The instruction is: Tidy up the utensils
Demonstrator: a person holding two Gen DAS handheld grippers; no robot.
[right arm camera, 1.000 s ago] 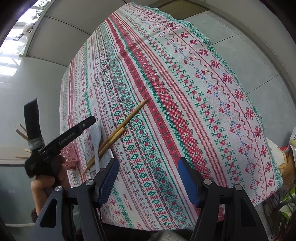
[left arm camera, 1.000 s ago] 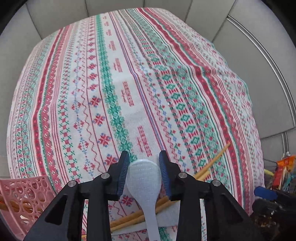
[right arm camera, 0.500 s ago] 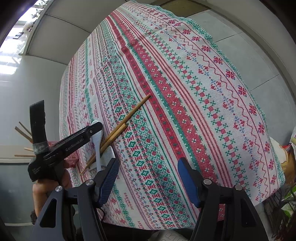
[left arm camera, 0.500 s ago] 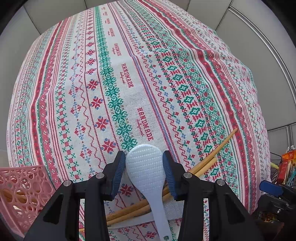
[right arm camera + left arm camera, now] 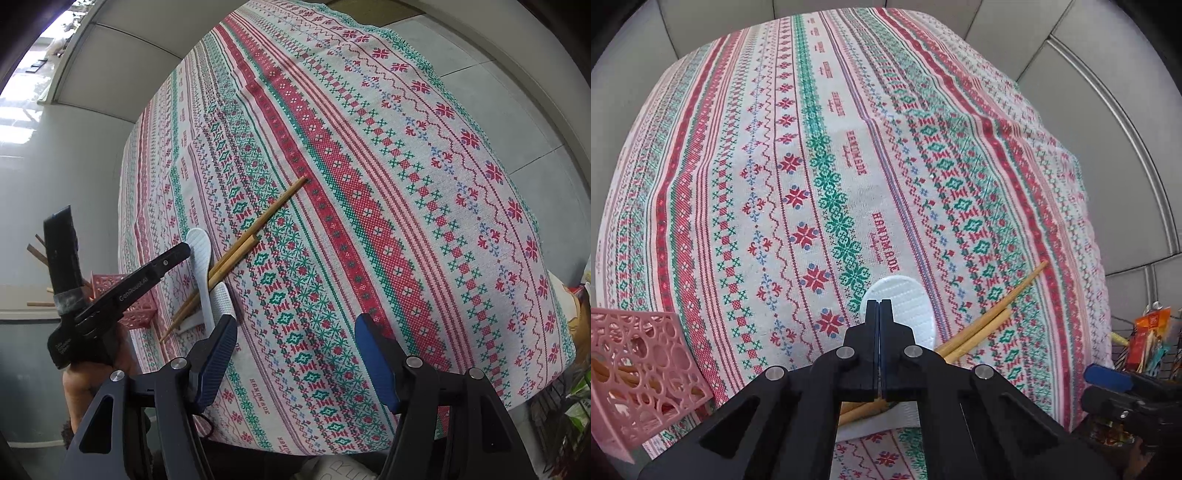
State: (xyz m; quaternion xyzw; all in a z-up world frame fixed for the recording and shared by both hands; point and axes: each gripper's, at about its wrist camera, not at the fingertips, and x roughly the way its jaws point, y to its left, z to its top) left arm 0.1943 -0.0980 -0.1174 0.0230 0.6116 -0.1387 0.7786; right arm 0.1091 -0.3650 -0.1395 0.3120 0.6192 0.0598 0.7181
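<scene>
Both views bright, even daylight. Strong fisheye bend: the tablecloth bulges like a dome, black vignette in the corners. Right wrist view has blown-out glare from a window at upper left; floor there washes pale. Shadows soft, only a faint one under the chopsticks. Left wrist view sharp at centre, slightly smeared toward the right edge; the clutter there is dark and hard to read.
</scene>
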